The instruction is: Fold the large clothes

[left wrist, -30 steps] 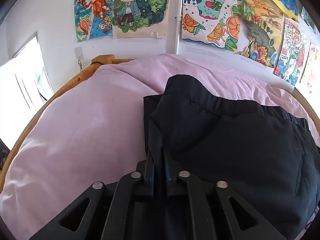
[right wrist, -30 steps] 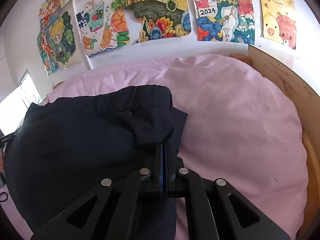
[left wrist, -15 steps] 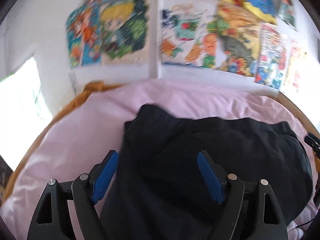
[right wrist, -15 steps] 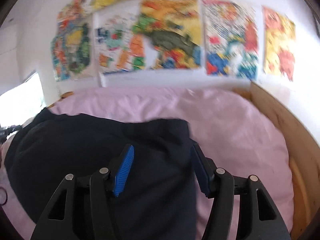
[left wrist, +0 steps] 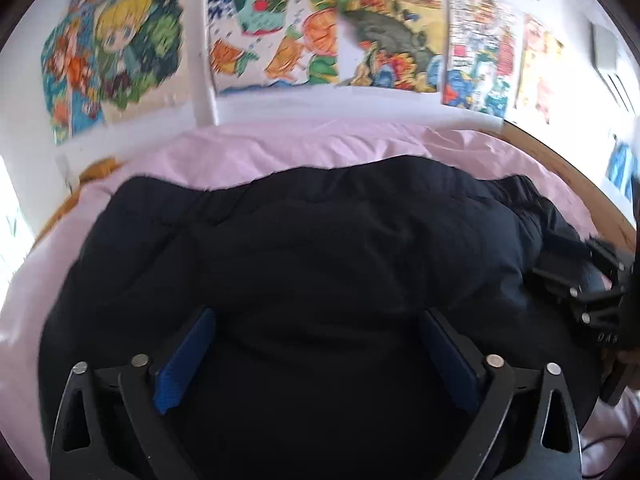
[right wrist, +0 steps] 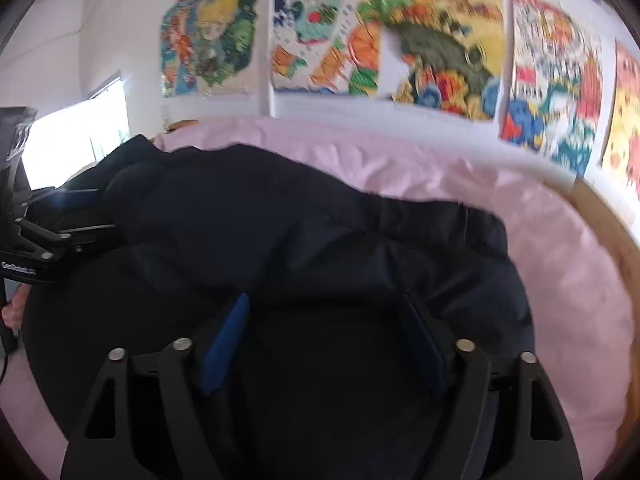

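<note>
A dark navy padded garment (left wrist: 320,240) lies folded in a thick bundle on the pink bed sheet (left wrist: 280,148). My left gripper (left wrist: 317,312) hovers over its near left part. Its jaws are opening wide, and the blue pads (left wrist: 188,356) touch no fabric. In the right wrist view, my right gripper (right wrist: 325,298) hangs over the garment's (right wrist: 320,232) near right part. Its jaws are also opening, with only cloth below them and nothing pinched. Each view catches the other gripper's black frame at its edge: the right one's (left wrist: 592,288) and the left one's (right wrist: 44,236).
The bed has a wooden frame (right wrist: 612,224) along its right side and a wooden corner (left wrist: 100,168) at the far left. Colourful posters (left wrist: 380,36) cover the white wall behind. A bright window (right wrist: 76,140) is at the left. Pink sheet lies bare beyond the garment.
Both grippers were shut on the garment's folded edge a second ago. They have let go, opened wide and drawn back, so more of the garment is in view.
</note>
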`<action>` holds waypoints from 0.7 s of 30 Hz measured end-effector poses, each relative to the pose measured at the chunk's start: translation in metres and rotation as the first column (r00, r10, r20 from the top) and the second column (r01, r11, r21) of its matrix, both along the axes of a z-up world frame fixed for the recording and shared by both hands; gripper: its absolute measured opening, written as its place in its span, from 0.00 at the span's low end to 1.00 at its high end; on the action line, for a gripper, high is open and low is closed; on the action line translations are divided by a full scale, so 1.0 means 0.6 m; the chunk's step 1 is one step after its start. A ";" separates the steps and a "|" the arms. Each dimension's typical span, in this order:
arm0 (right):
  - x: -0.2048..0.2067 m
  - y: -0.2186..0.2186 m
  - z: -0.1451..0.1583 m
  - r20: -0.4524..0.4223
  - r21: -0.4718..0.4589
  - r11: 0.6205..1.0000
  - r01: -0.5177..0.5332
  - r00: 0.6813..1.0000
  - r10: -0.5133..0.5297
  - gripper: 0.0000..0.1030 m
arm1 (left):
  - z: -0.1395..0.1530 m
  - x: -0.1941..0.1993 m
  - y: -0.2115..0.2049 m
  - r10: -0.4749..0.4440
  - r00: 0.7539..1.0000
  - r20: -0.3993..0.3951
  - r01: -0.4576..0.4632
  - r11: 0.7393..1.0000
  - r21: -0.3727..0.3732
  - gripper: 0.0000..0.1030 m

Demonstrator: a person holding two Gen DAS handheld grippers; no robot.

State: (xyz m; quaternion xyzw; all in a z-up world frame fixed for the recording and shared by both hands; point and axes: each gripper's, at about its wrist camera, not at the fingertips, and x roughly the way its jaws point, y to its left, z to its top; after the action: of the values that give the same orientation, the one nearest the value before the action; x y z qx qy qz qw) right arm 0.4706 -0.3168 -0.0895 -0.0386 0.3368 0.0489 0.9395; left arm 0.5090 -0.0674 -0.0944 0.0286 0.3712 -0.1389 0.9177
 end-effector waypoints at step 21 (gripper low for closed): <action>0.021 -0.001 -0.047 -0.060 0.050 0.999 -0.003 0.998 0.006 0.86 | -0.043 0.018 -0.010 -0.001 0.999 -0.041 0.002 1.000 0.019 1.00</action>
State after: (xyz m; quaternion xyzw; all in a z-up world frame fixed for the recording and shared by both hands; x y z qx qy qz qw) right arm 0.4830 -0.3176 -0.1176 -0.0145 0.3636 0.0606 0.9295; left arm 0.5197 -0.0731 -0.1200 0.0350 0.3911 -0.1366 0.9095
